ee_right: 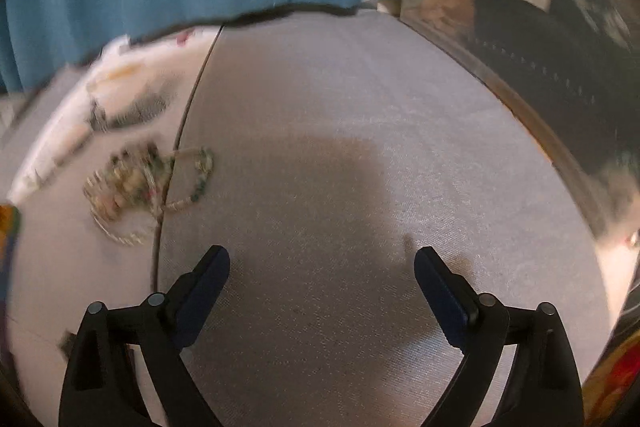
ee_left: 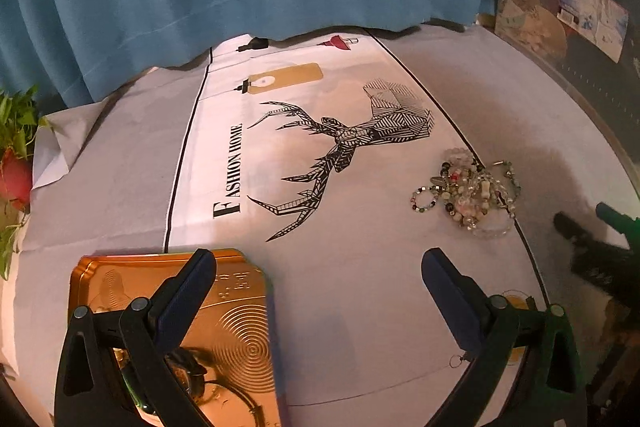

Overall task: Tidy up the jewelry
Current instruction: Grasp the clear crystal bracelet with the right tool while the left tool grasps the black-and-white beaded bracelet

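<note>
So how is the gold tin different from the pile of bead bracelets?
The gold tin is one rigid, shiny metal piece with embossed rings; the pile of bead bracelets is a loose tangle of small mixed beads. The tin lies under the left gripper; the pile lies further ahead. Both rest on the white cloth.

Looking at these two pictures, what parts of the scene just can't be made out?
- Gold tin, left wrist view: its inside is mostly hidden by the left gripper and cut off by the bottom edge.
- Bead pile, right wrist view: motion blur smears it, so separate pieces cannot be counted.
- Right gripper, right wrist view: open, holding nothing.
- Small ring, left wrist view: too small to identify.
</note>
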### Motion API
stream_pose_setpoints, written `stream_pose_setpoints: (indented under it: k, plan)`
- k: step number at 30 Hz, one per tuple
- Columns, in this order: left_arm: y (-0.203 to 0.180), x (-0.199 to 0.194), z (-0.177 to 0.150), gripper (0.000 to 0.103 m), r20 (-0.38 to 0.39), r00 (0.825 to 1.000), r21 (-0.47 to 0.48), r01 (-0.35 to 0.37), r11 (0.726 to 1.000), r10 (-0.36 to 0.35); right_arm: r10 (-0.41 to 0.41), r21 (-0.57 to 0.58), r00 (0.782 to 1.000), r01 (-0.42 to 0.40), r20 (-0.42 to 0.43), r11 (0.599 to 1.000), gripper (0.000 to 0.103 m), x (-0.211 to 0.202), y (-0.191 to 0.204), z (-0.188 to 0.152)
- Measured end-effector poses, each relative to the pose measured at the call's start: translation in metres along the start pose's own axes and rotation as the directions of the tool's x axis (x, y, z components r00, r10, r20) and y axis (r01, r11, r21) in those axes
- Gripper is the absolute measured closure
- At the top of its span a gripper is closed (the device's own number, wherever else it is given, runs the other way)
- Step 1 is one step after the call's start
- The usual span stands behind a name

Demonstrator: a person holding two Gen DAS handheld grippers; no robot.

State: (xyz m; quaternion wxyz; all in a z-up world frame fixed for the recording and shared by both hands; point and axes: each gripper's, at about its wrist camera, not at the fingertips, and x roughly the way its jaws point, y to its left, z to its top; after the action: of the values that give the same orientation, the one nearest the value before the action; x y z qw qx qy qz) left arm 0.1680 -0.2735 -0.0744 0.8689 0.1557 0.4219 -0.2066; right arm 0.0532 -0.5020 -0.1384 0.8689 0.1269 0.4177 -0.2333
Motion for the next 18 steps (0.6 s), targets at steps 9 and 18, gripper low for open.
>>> stream_pose_setpoints:
  k: [9, 18]
  plan:
    - [0.002, 0.004, 0.0, 0.001, -0.018, 1.0, -0.005, -0.014, 1.0, 0.014, 0.073, -0.153, 0.996, -0.079, -0.044, 0.985, 0.009, 0.024, 0.07, 0.019]
    - [-0.008, 0.005, 0.004, 0.001, -0.013, 0.999, -0.006, 0.03, 1.0, -0.03, -0.083, -0.042, 0.995, 0.081, -0.055, 0.996, 0.008, -0.002, -0.021, -0.005]
